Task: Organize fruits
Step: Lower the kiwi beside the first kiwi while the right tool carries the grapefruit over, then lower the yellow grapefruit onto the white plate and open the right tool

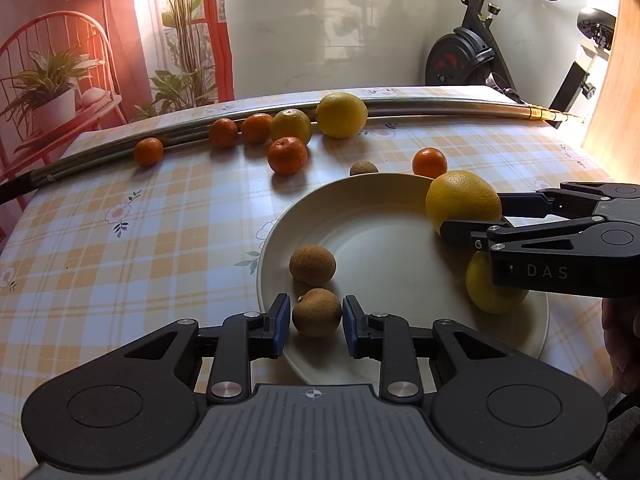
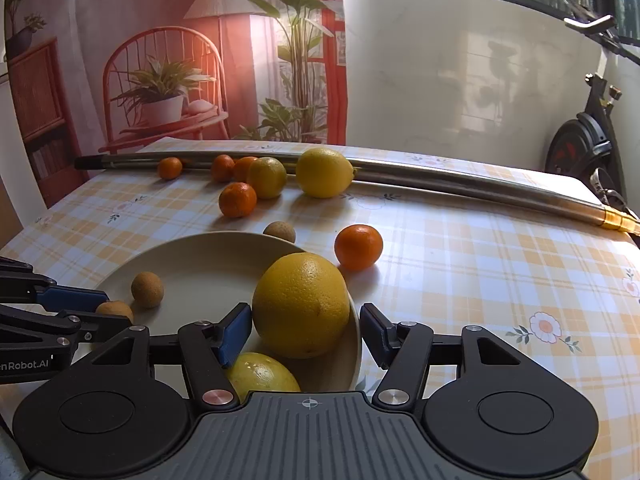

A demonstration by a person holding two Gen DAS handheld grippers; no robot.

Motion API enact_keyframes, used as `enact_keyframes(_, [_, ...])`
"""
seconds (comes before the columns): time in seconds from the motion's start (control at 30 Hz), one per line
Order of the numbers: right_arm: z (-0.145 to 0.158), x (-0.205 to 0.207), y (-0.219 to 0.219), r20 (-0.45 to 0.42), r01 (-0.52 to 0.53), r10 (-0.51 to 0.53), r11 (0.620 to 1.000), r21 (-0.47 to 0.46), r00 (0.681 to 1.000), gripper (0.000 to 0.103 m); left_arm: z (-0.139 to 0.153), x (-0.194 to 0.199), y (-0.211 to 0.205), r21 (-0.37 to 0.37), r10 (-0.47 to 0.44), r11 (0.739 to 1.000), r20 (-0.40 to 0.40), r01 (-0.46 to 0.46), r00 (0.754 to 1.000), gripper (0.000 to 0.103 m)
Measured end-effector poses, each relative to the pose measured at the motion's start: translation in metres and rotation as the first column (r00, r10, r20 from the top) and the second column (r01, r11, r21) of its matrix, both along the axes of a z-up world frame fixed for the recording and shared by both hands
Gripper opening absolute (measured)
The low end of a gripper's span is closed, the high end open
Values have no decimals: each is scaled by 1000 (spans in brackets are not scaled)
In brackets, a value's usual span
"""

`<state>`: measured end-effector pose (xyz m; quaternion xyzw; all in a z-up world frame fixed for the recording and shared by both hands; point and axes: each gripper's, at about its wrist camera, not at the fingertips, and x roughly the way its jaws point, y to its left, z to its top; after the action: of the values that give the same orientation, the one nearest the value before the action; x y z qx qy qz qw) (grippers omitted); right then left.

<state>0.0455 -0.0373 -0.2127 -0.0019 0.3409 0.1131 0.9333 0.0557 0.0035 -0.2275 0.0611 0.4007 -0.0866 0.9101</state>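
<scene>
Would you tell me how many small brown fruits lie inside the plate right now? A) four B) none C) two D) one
C: two brown fruits lie in the plate, one of them between the open left gripper's fingers; a third sits on the table beyond the rim.

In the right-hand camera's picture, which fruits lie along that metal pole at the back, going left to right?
Small tangerine → second tangerine → yellow-green citrus → big lemon. I skipped one orange fruit, half hidden behind the citrus.
</scene>
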Motion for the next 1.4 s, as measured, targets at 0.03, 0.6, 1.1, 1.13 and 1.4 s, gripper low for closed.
enact_keyframes(0.03, [0, 0, 0, 1, 0, 0, 1000, -1, 1000, 56, 0, -1, 0, 1, 0, 1000, 2, 0, 1000, 30])
enact_keyframes(0.6, [2, -2, -9, 9, 26, -27, 999, 44, 1000, 64, 3, -6, 3, -10, -2, 1000, 25, 2, 1000, 40])
enact_keyframes(1.1, [8, -4, -15, 30, 47, -50, 995, 88, 998, 65, 9, -10, 2, -7, 4, 1000, 66, -3, 998, 54])
enact_keyframes(1.13, [9, -4, -17, 29, 48, -51, 994, 96, 998, 65, 10, -10, 3, -6, 10, 1000, 73, -9, 997, 54])
enact_keyframes(1.4, [27, 1, -34, 56, 87, -95, 986, 139, 994, 65, 29, 4, 27, -94, 103, 991, 89, -95, 991, 54])
